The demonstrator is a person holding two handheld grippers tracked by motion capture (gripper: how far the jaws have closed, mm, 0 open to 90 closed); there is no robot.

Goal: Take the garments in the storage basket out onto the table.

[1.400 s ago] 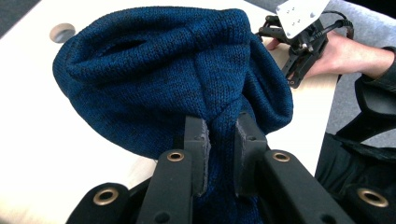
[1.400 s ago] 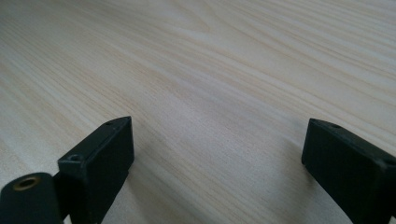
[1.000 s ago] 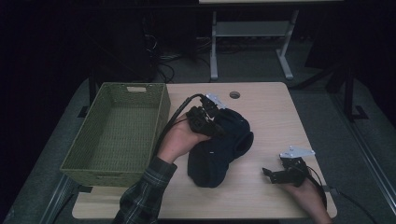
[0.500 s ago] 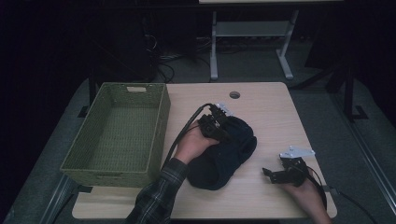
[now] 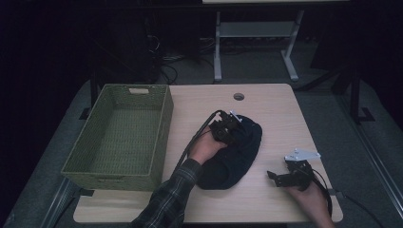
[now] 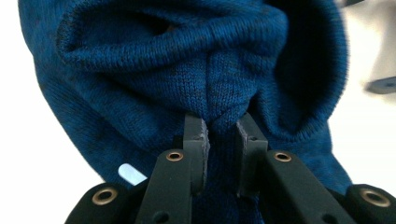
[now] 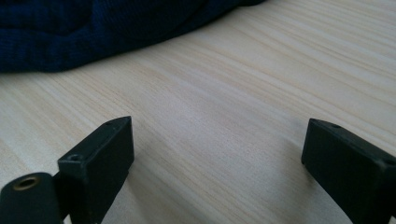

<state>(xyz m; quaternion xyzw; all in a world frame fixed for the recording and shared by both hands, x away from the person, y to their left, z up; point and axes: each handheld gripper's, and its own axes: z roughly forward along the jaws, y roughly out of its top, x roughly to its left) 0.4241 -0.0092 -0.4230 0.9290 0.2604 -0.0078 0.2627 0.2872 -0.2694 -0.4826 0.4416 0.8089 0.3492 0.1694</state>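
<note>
Count on the desk [image 5: 266, 204]: one dark blue knitted garment [image 5: 237, 156], one green woven basket [image 5: 119, 137], two hand-held grippers, left gripper [image 5: 234, 129] and right gripper [image 5: 275, 176].
</note>
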